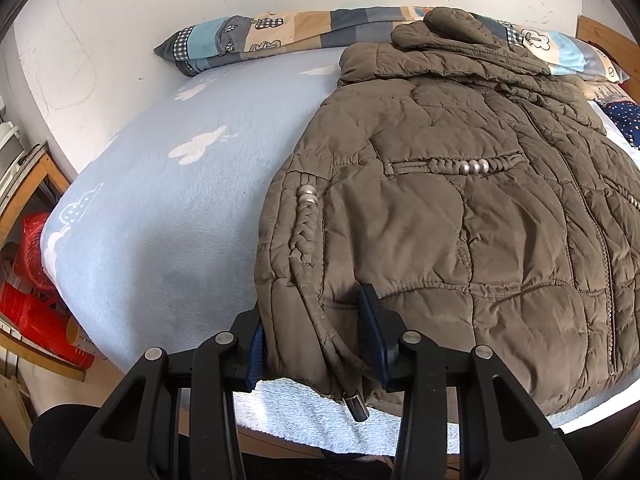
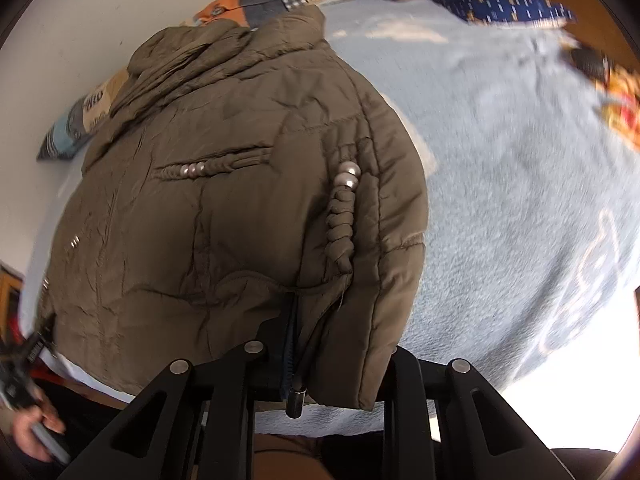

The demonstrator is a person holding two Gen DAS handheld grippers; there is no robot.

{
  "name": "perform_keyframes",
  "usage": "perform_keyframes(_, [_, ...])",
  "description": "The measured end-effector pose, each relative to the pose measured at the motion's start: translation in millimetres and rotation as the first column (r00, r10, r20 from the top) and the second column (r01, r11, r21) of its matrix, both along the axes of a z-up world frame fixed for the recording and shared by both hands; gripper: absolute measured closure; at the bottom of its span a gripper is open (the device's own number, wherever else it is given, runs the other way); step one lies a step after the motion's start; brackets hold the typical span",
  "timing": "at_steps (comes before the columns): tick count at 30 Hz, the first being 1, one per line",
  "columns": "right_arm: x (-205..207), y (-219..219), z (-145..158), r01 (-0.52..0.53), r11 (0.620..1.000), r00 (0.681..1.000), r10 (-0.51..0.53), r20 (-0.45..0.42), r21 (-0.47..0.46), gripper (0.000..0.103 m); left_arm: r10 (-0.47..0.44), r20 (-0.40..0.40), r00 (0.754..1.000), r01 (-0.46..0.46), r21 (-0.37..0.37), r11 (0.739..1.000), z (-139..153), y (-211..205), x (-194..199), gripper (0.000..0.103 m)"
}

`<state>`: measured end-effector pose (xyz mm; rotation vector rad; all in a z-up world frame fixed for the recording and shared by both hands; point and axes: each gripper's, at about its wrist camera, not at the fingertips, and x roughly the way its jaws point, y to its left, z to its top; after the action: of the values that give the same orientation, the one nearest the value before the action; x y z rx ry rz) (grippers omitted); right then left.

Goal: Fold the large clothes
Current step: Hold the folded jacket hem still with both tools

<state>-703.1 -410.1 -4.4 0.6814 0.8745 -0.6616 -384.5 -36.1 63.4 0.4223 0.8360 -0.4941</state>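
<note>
An olive-brown quilted jacket (image 1: 460, 216) lies flat on a light blue bed, collar toward the far wall. My left gripper (image 1: 312, 328) is shut on the jacket's bottom left hem corner, by a metal cord end (image 1: 357, 407). In the right wrist view the jacket (image 2: 224, 208) fills the left half. My right gripper (image 2: 332, 344) is shut on the bottom right hem corner, which drapes over the fingers and hides them. A cord end (image 2: 296, 400) hangs below it.
The blue blanket (image 1: 160, 208) covers the bed, with patterned pillows (image 1: 280, 32) along the white wall. Red plastic baskets (image 1: 32, 280) sit on a wooden shelf at left. A dark blue pillow (image 2: 504, 2) and a toy (image 2: 616, 92) lie at the bed's right.
</note>
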Motion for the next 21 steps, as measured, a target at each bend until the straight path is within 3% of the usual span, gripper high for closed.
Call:
perform_keyframes(7, [-0.6,5.1,11.1,-0.016,0.997,1.000,0.017,0.003,-0.071,0.086,-0.004,0.007,1.000,0.004,-0.005,1.000,2.3,0.3,-2.0,0.066])
perform_keyframes(21, [12.6,32.3,28.0,-0.045,0.963,0.996,0.022,-0.088,-0.266,0.087,-0.024,0.043,0.999,0.024,-0.009,1.000,8.0,0.4,-8.8,0.071])
